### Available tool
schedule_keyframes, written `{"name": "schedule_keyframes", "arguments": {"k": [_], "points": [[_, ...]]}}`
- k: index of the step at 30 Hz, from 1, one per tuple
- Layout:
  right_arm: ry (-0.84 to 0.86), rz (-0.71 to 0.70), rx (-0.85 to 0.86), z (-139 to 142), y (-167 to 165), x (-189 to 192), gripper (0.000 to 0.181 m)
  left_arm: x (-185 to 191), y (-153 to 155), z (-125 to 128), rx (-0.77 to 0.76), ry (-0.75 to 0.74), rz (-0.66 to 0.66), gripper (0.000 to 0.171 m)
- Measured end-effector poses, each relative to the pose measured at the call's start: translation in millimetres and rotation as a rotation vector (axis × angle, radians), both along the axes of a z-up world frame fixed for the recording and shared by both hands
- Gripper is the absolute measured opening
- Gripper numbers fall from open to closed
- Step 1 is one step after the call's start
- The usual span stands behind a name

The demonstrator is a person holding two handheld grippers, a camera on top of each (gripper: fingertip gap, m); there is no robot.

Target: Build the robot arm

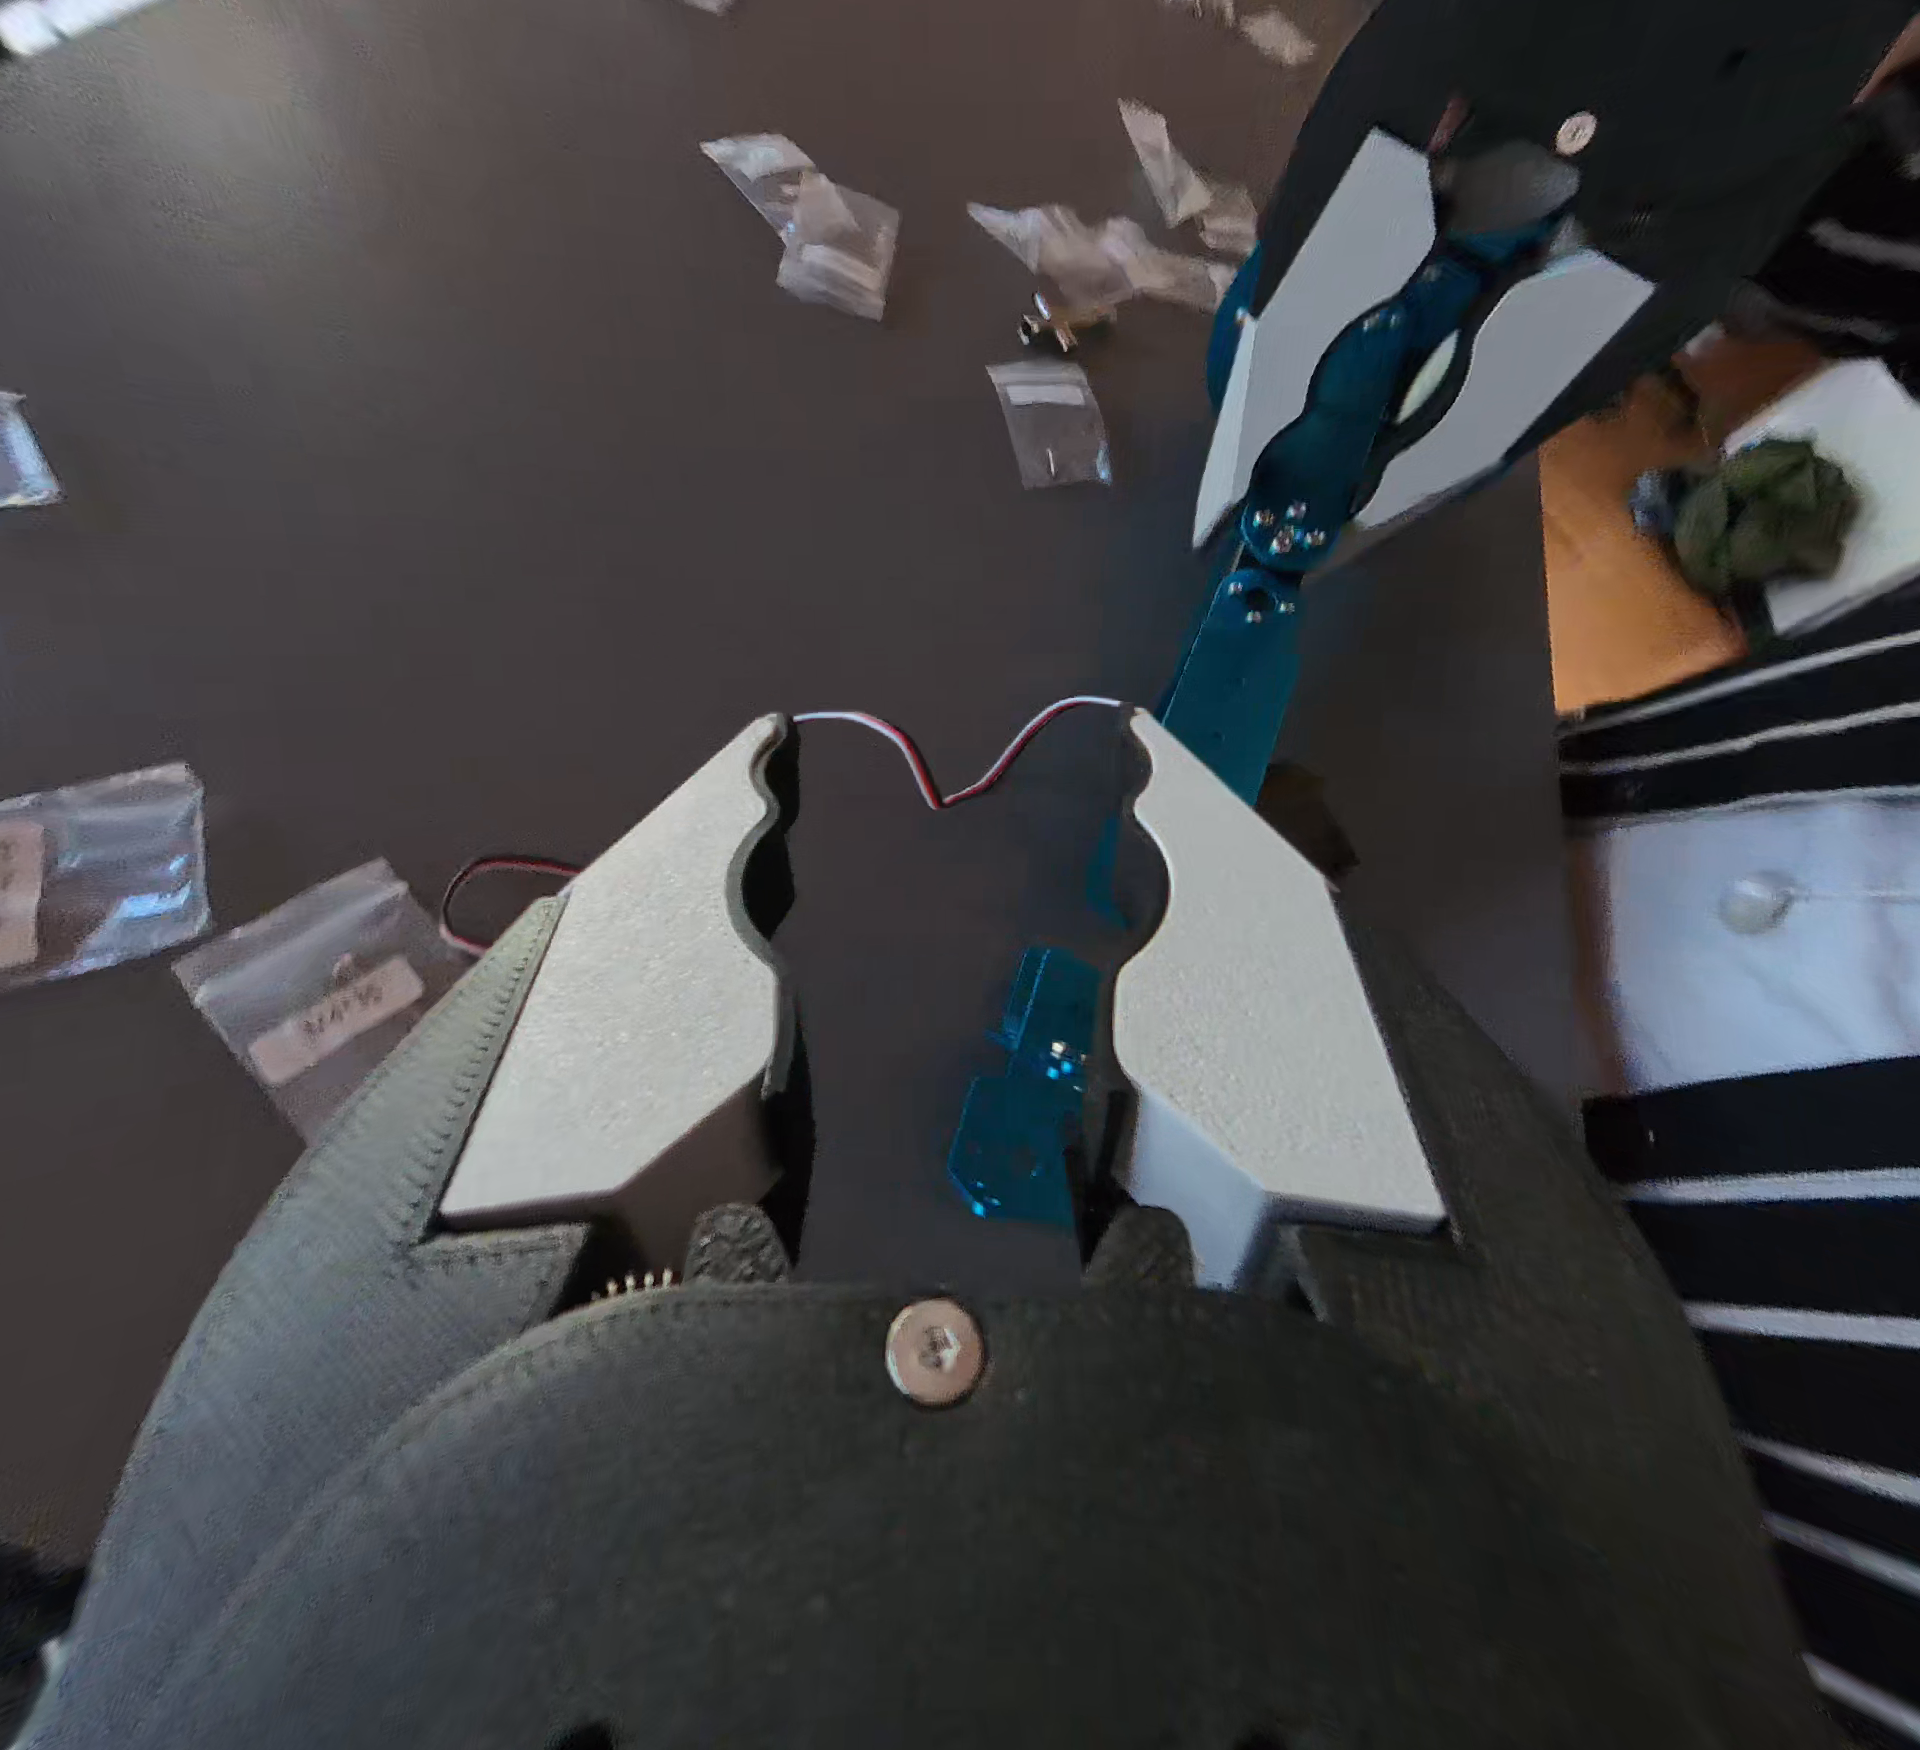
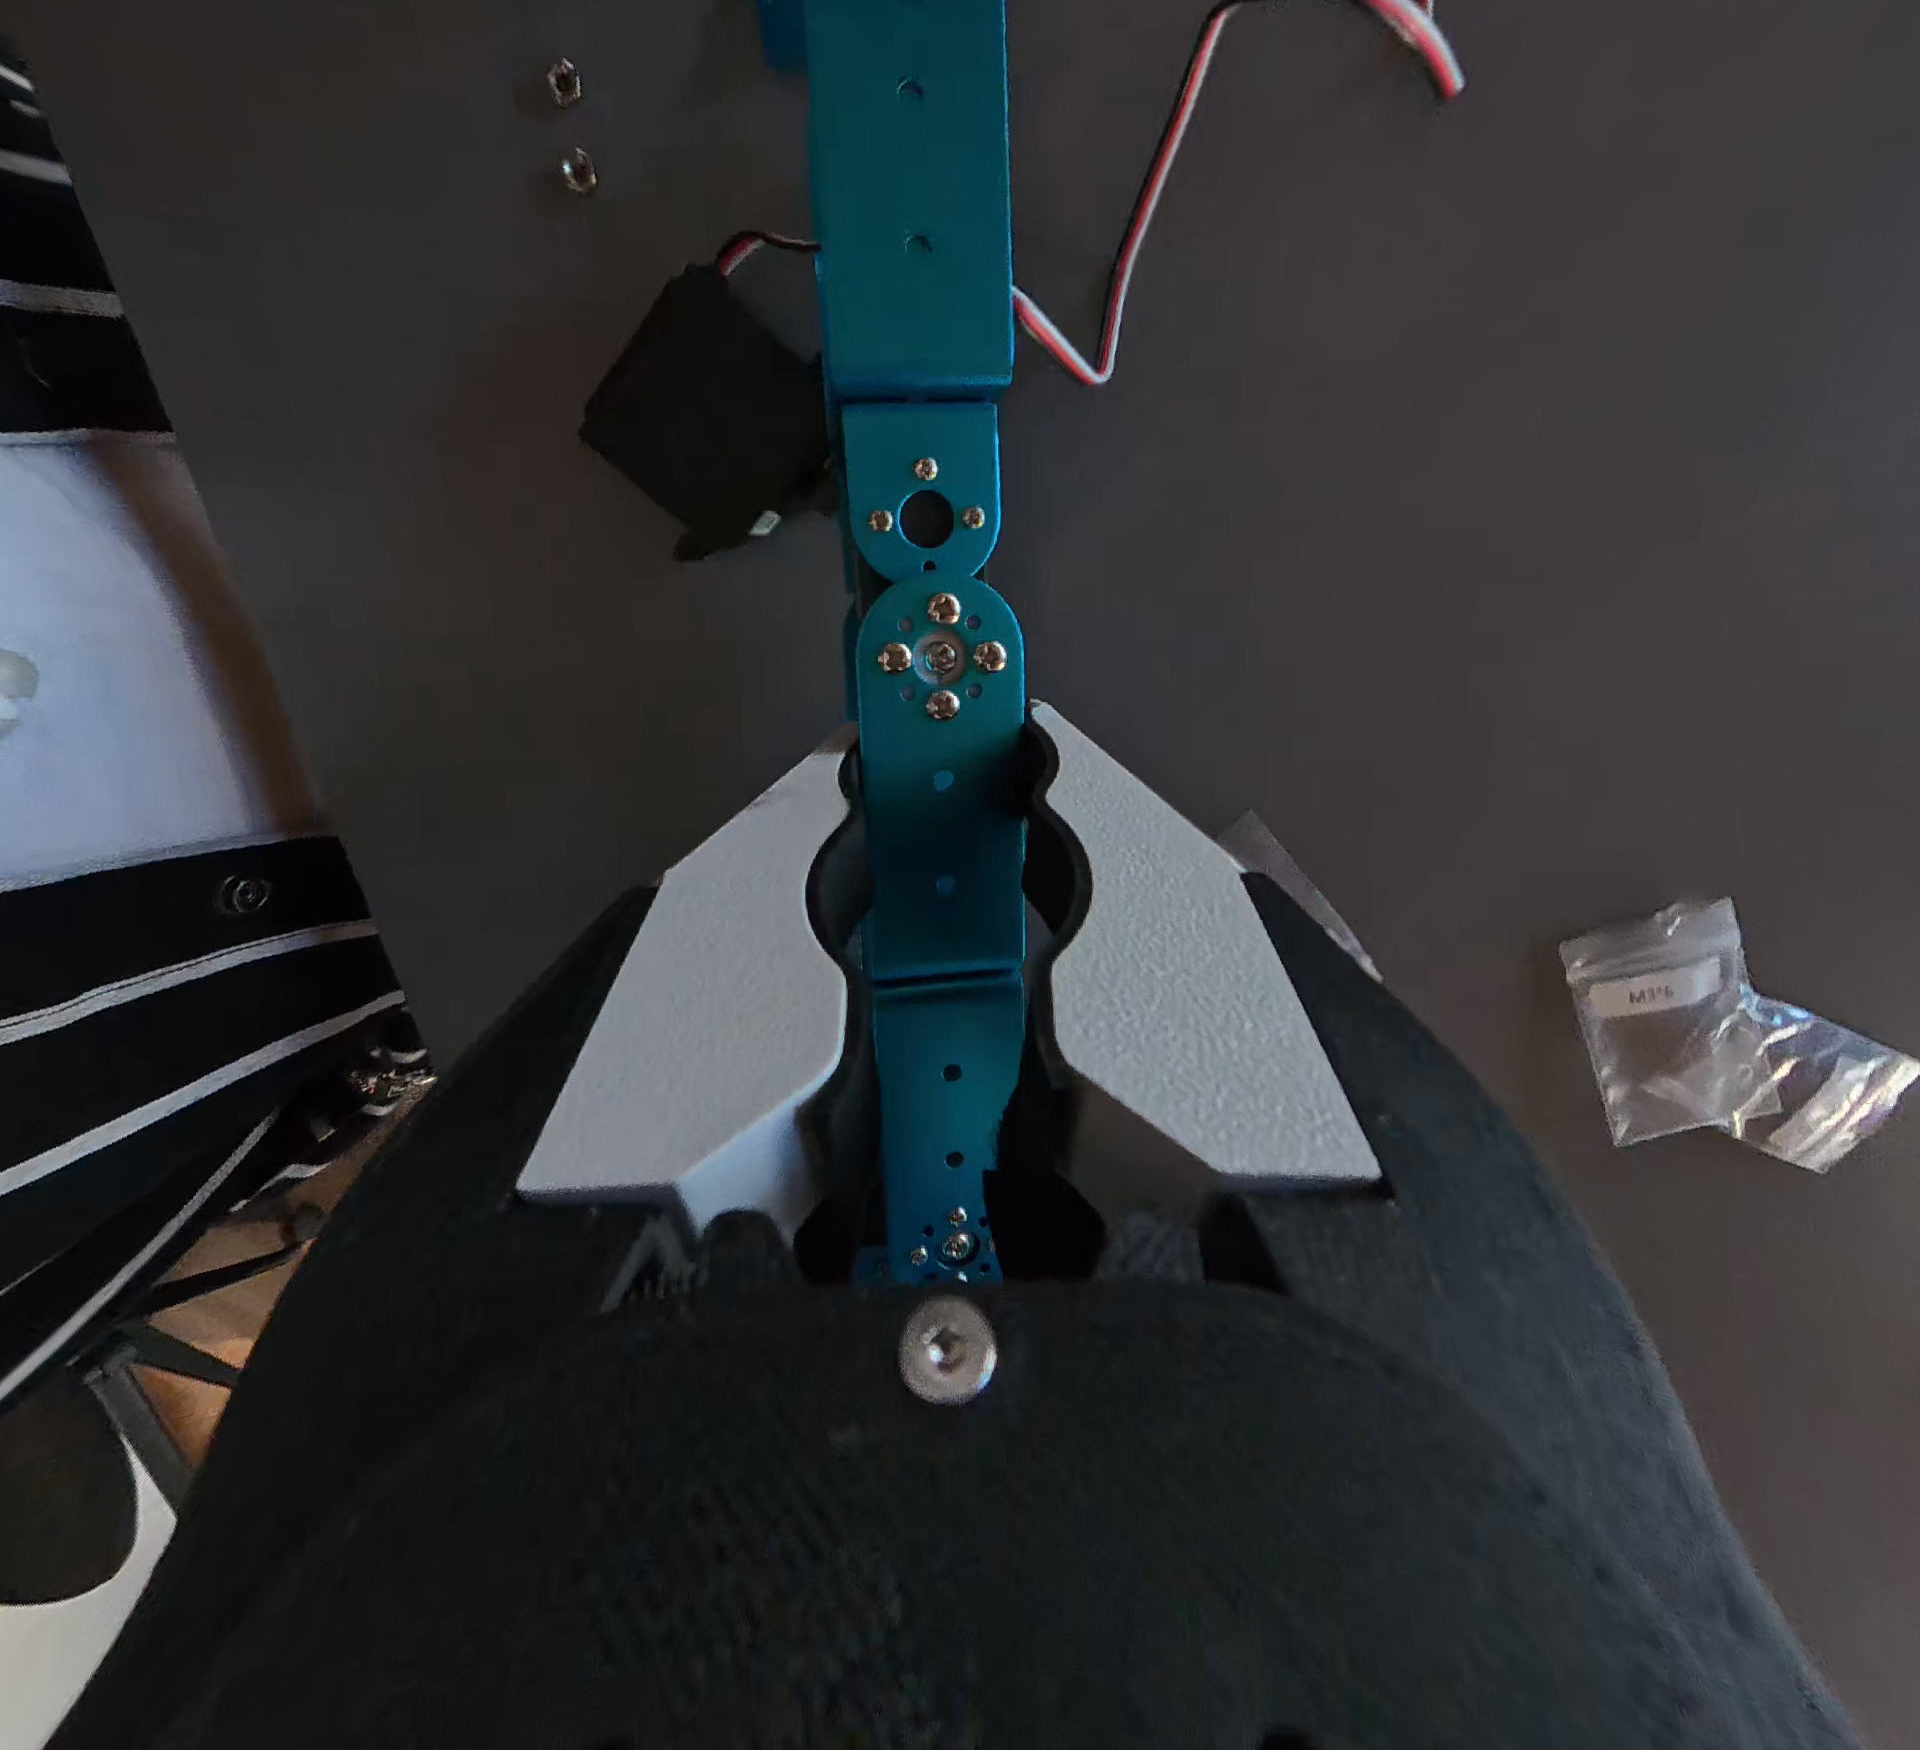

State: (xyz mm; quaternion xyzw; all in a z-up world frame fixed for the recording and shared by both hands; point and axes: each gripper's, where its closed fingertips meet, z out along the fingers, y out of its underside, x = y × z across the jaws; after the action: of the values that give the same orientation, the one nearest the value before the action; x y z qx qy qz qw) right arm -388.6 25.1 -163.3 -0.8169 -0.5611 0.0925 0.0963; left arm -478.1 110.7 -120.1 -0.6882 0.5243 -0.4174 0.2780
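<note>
My right gripper [image 2: 943, 734] is shut on a blue metal bracket arm [image 2: 914, 246], a chain of linked plates with small screws that runs forward over the dark table [image 2: 1455, 557]. A black servo [image 2: 707, 433] with a red, white and black wire [image 2: 1174, 173] lies against the arm. In the left wrist view that gripper [image 1: 1288, 537] holds the same arm [image 1: 1236, 661] at the upper right. My left gripper [image 1: 961, 724] is open and empty above the table, over the arm's blue end bracket [image 1: 1023, 1098] and the wire [image 1: 935, 786].
Several small clear plastic bags [image 1: 831, 225] lie scattered over the table, one at the right in the right wrist view [image 2: 1704, 1035]. Two loose nuts [image 2: 566, 85] lie left of the arm. A person in striped clothing [image 1: 1766, 1285] stands at the table's edge. The grippers' ends are close to 15 cm from one another.
</note>
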Motion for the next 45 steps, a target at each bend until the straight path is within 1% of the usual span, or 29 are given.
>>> {"name": "schedule_keyframes", "arguments": {"k": [1,3,7,10,12,15,20,24,26,28,29,31,34,36,38,41,42,45], "points": [[-0.006,-0.006,0.004,0.1,-0.5,3.0,0.024,5.3,0.0,-2.1,-0.002,0.028,-0.037,0.059],[-0.016,-0.018,0.012,0.1,-1.9,9.8,0.024,18.3,-8.7,-2.5,-0.024,0.037,-0.113,0.059],[-0.037,-0.031,0.001,0.7,-9.5,24.8,0.024,36.8,-38.4,3.4,-0.063,-0.029,-0.255,0.066],[-0.061,-0.042,-0.006,0.9,-14.6,36.6,0.024,45.1,-54.9,-9.8,-0.024,0.011,-0.333,0.068],[-0.074,-0.054,-0.005,0.8,-15.4,43.0,0.023,49.9,-59.1,-18.4,-0.009,0.044,-0.355,0.066],[-0.068,-0.065,0.007,4.1,-14.2,48.1,0.023,57.3,-55.8,-18.7,-0.024,0.05,-0.325,0.069],[-0.019,-0.108,0.034,14.8,-11.1,56.7,0.022,54.7,-36.6,-21.7,0.002,0.037,-0.229,0.07],[-0.007,-0.136,0.069,26.6,-11.3,66.5,0.022,56.9,-49.4,-14.8,-0.042,0.0,-0.228,0.07],[-0.004,-0.153,0.094,33.3,-10.9,73.6,0.022,57.2,-54.3,-12.8,-0.036,0.005,-0.197,0.071],[0.025,-0.165,0.115,41.2,-11.9,78.8,0.022,62.8,-63.4,-3.4,-0.079,-0.038,-0.144,0.068],[0.047,-0.168,0.125,45.0,-12.9,80.5,0.022,66.9,-70.5,2.2,-0.116,-0.069,-0.115,0.065],[0.088,-0.163,0.142,51.5,-15.8,82.5,0.021,74.8,-88.2,9.7,-0.17,-0.102,-0.064,0.065],[0.134,-0.117,0.177,60.9,-24.0,82.8,0.022,91.6,-115.0,8.6,-0.14,-0.112,0.01,0.075],[0.159,-0.081,0.194,67.0,-31.1,82.9,0.022,103.8,-136.9,5.2,-0.088,-0.116,0.011,0.085],[0.179,-0.057,0.21,72.7,-37.9,84.0,0.022,122.9,-151.8,1.5,-0.061,-0.127,0.049,0.085],[0.222,-0.032,0.245,83.8,-48.7,89.3,0.022,159.8,-170.5,-7.6,-0.091,-0.127,0.079,0.087],[0.24,-0.029,0.257,87.8,-52.0,92.4,0.022,170.8,-171.4,-7.6,-0.105,-0.142,0.09,0.088],[0.286,-0.03,0.295,97.8,-57.8,107.7,0.022,206.3,-176.0,6.9,-0.171,-0.301,0.112,0.084]]}}
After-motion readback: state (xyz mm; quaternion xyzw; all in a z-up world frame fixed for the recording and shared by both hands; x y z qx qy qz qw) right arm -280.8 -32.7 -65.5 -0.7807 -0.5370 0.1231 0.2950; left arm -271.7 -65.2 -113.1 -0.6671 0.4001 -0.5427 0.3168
